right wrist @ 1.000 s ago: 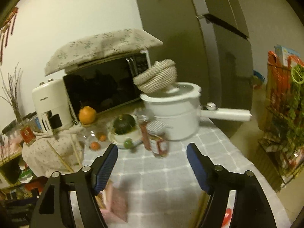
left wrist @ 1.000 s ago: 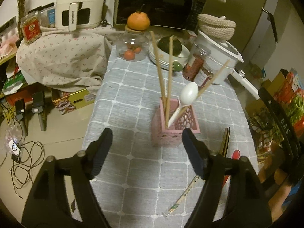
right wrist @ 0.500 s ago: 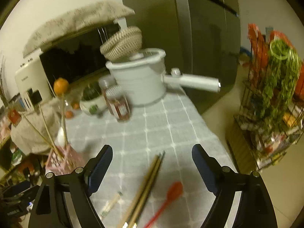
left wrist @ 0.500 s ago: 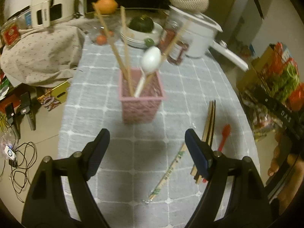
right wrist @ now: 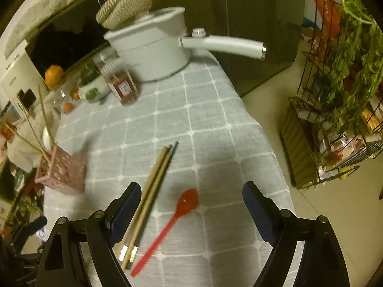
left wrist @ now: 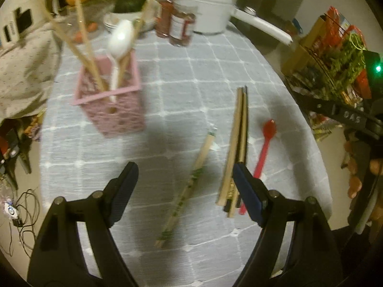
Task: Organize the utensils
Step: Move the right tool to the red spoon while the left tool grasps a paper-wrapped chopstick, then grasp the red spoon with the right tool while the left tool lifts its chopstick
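A pink lattice holder (left wrist: pixel 112 105) (right wrist: pixel 61 172) stands on the grey checked tablecloth (left wrist: pixel 172 76) with a white spoon (left wrist: pixel 119 40) and several wooden chopsticks in it. On the cloth lie a paper-wrapped chopstick pair (left wrist: pixel 189 186), a bundle of brown chopsticks (left wrist: pixel 237 143) (right wrist: pixel 153 191) and a red spoon (left wrist: pixel 263 148) (right wrist: pixel 174 220). My left gripper (left wrist: pixel 184 174) hangs open above the wrapped pair. My right gripper (right wrist: pixel 189 198) hangs open above the red spoon, its left finger beside the brown bundle. Neither holds anything.
At the table's far end stand a white pot (right wrist: pixel 153 47) with a long handle, two jars (left wrist: pixel 177 26), a bowl with a green squash (right wrist: pixel 92 83) and an orange (right wrist: pixel 53 74). A wire rack of greens (right wrist: pixel 342 91) stands right of the table edge.
Both views tipped down toward the table. The left gripper moved right from the pink holder to over the loose chopsticks; the right gripper came down over the red spoon and stands slightly wider.
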`<state>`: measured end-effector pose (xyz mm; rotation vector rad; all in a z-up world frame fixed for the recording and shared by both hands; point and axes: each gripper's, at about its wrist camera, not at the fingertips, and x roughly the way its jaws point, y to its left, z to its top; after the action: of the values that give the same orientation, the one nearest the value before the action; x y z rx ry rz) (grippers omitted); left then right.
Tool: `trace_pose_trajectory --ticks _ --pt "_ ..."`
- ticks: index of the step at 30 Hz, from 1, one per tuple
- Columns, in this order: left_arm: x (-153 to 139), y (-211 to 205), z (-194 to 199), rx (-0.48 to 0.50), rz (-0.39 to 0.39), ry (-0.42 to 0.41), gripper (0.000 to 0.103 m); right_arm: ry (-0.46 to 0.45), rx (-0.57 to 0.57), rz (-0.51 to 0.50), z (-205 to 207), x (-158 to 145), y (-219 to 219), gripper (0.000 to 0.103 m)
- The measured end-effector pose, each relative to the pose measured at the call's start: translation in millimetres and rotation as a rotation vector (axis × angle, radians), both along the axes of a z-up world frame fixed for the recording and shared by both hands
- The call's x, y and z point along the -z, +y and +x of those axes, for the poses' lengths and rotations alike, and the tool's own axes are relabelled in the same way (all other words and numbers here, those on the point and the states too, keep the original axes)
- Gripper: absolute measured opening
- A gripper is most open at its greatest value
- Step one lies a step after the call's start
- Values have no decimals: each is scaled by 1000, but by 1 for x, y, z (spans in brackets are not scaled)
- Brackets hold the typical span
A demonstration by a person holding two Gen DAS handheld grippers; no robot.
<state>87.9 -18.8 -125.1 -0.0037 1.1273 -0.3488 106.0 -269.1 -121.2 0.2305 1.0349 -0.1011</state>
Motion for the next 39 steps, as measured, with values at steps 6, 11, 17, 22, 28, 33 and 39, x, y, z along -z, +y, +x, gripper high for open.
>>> trace_pose_trajectory --ticks 6,11,17,22,28,33,39 --pt "28 -24 20 91 42 90 44 83 -28 12 6 30 -5 88" --pt "49 -39 32 137 38 155 35 109 -43 61 11 37 -9 88" --pt "65 -58 43 164 66 183 32 112 -21 90 16 37 -18 88" --pt "71 -69 51 169 110 180 31 117 -8 102 17 38 -22 87" --pt "72 -72 48 161 158 171 14 136 -13 103 17 43 -21 87" --pt "66 -58 46 110 106 186 6 150 -14 105 18 48 -20 87" --pt "21 -40 26 79 15 88 6 181 -29 105 21 59 -15 75"
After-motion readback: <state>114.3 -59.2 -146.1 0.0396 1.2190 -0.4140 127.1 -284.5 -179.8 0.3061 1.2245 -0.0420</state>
